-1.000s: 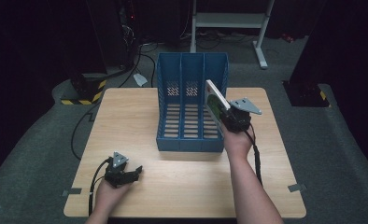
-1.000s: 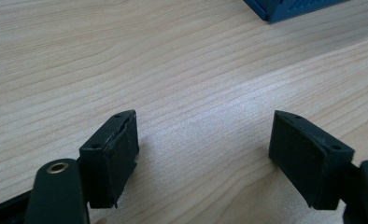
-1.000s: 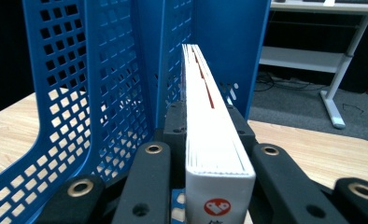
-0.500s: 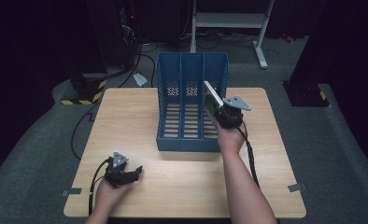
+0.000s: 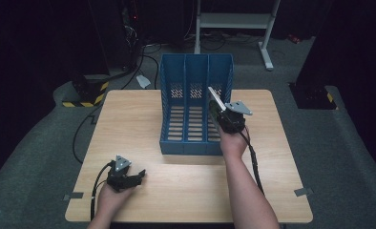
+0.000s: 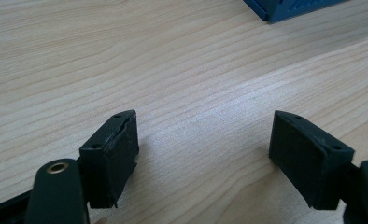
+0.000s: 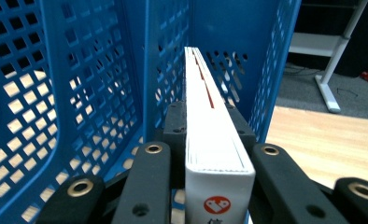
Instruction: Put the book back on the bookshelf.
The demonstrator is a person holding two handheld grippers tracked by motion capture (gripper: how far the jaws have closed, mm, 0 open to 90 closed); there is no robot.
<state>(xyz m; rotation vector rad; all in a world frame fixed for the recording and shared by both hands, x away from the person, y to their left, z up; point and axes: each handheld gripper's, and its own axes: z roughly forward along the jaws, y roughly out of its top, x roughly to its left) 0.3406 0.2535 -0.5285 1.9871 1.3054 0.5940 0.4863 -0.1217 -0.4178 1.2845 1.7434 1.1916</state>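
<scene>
Book (image 7: 205,121), round red logo on spine

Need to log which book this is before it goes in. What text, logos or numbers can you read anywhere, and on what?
Book spine, bottom end: a round red logo with a white mark, no letters.
Below the logo: one dark character, cut off by the frame edge, unreadable.
Blue file rack, table: no readable text.

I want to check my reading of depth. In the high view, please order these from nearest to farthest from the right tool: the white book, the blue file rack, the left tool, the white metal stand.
1. White book: clamped in the right tool.
2. Blue file rack: directly beside it, to its left.
3. Left tool: near table corner, lower left.
4. White metal stand: on the floor beyond the table.
</scene>
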